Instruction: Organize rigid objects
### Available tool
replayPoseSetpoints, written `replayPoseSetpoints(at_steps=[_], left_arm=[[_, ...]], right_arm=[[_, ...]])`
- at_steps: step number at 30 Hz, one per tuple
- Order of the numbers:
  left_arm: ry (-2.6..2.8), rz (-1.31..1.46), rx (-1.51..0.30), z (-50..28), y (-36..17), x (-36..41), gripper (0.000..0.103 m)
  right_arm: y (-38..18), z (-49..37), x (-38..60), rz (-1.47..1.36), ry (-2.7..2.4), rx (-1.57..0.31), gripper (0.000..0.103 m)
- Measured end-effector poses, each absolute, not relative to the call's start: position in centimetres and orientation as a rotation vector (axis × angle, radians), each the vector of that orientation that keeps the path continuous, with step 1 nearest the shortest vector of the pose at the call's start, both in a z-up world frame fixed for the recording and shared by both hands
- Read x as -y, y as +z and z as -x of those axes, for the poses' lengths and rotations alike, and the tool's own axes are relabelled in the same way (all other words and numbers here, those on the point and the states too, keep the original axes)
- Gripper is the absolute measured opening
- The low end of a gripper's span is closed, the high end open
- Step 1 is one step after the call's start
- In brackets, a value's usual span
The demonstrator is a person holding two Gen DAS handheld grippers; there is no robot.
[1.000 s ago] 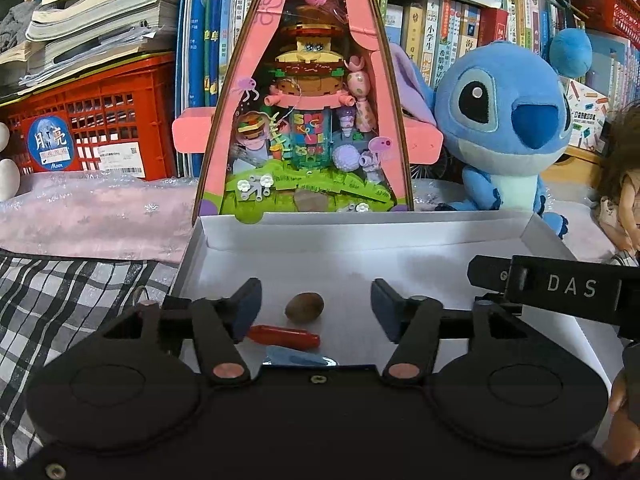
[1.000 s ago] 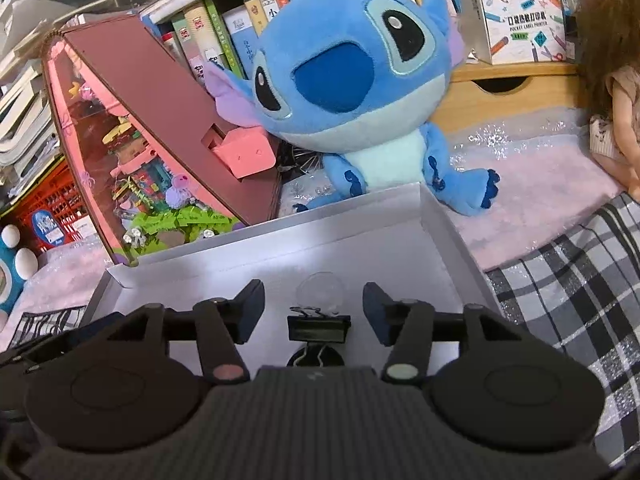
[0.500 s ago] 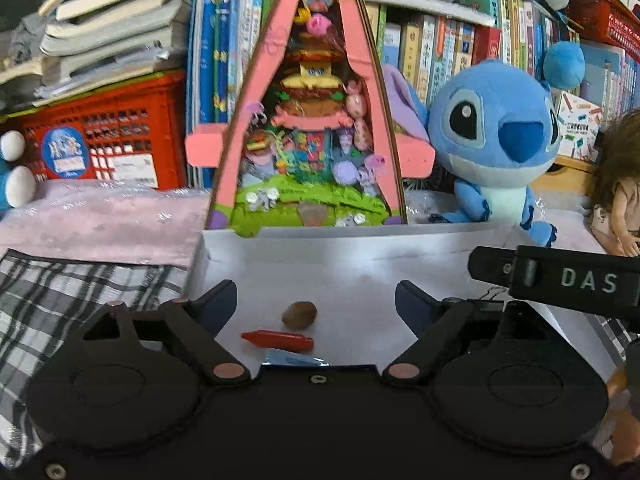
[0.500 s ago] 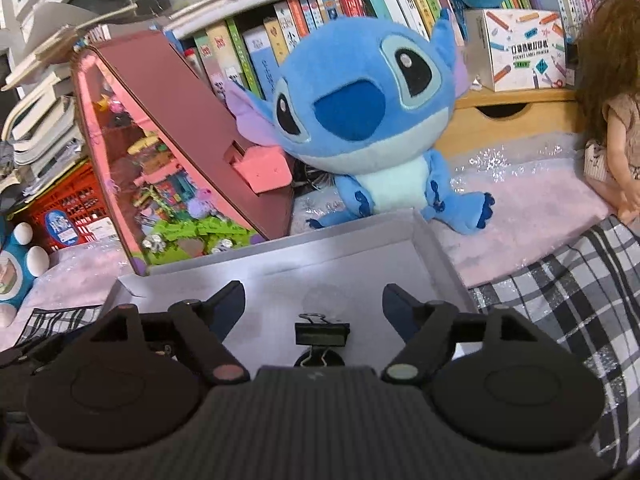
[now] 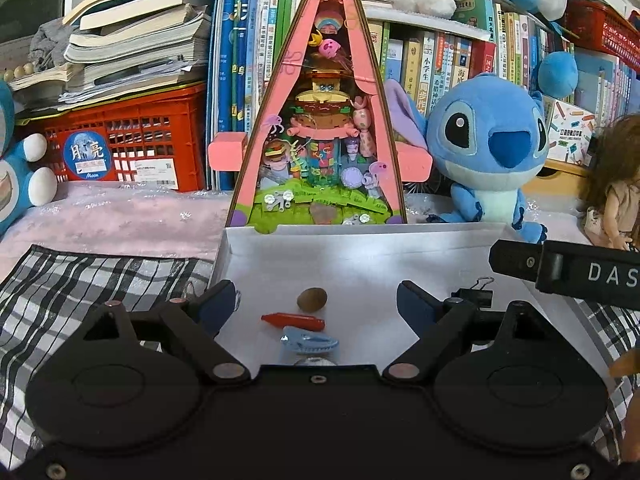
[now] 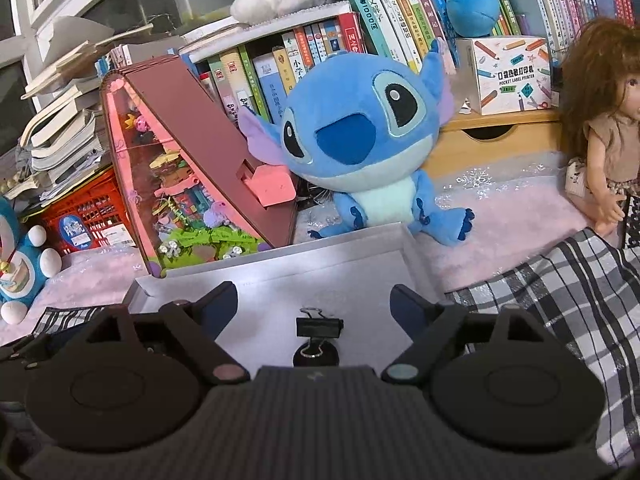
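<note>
A shallow white tray lies on the plaid cloth. In it rest a brown stone-like lump, a red crayon-shaped piece and a blue hair clip. A black binder clip sits further right. My left gripper hovers open above the first three, touching none. My right gripper hangs over the binder clip and the tray. Its jaws are opening, and the clip lies loose below the gap. A small black round thing lies partly hidden just below the clip.
Behind the tray stand a pink triangular diorama and a blue plush, with a red crate and bookshelves. A doll sits at the right. Plaid cloth and pink fabric flank the tray.
Both grippers' jaws have spread wider. Both have drawn back and up from the tray, so the objects look smaller. The small objects lie where they were.
</note>
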State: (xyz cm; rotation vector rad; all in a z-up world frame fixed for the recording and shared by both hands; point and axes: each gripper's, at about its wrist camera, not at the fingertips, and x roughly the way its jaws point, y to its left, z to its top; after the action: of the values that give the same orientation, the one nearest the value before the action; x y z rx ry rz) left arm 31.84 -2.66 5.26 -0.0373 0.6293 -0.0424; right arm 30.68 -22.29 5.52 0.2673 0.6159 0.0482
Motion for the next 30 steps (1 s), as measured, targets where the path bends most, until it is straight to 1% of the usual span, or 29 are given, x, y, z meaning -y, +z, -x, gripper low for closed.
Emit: replayPoseSetpoints(at_steps=[9,13,17,19,23,30], left_arm=[[-0.037,0.048,-0.637,-30.5,5.5,1.9,0.088],[-0.037,0.060,-0.647,-29.7,5.5,1.5,0.088],[-0.037,0.077,-0.651,-28.8,5.6,1.1,0.088],[-0.036,0.081,-0.652,-28.3,5.7,1.0,0.088],[-0.044,0.094,-0.654,-27.1,6.0,0.7,0.093],[-0.061,0.101,-0.643,-24.7,6.4,0.4,0.094]], right_arm=[[5.4,-29.5,22.0,-0.245,0.043,-0.607,0.094],[5.1,-28.6,21.9,-0.220,0.046,-0.600,0.100],[5.1,-27.8,21.6,-0.196,0.059,-0.596,0.101],[5.2,-27.5,21.7,-0.195,0.064,-0.593,0.103],[5.6,-26.5,21.8,-0.193,0.071,-0.579,0.103],[6.0,-24.5,21.8,-0.178,0.090,-0.572,0.103]])
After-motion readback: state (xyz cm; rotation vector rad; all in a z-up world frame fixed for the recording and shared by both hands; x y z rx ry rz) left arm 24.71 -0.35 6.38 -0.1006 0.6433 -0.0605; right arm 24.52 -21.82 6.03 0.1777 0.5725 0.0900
